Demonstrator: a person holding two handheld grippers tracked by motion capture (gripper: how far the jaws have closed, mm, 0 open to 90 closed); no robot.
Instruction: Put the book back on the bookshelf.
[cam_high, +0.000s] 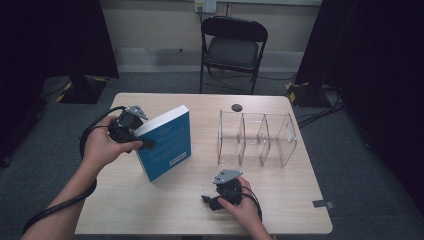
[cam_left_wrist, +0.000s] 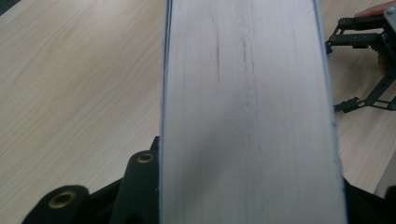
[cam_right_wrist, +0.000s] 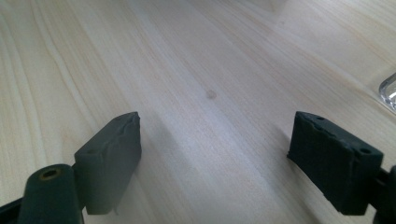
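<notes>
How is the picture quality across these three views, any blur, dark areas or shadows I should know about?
High view: dim and soft, black curtains swallow both sides, while the table is evenly lit. Left gripper view: the book held in the left gripper sits so close that its page edge is blurred. Right gripper view: the right gripper has soft-edged pads, each casting a faint shadow on the sharper wood grain.
</notes>
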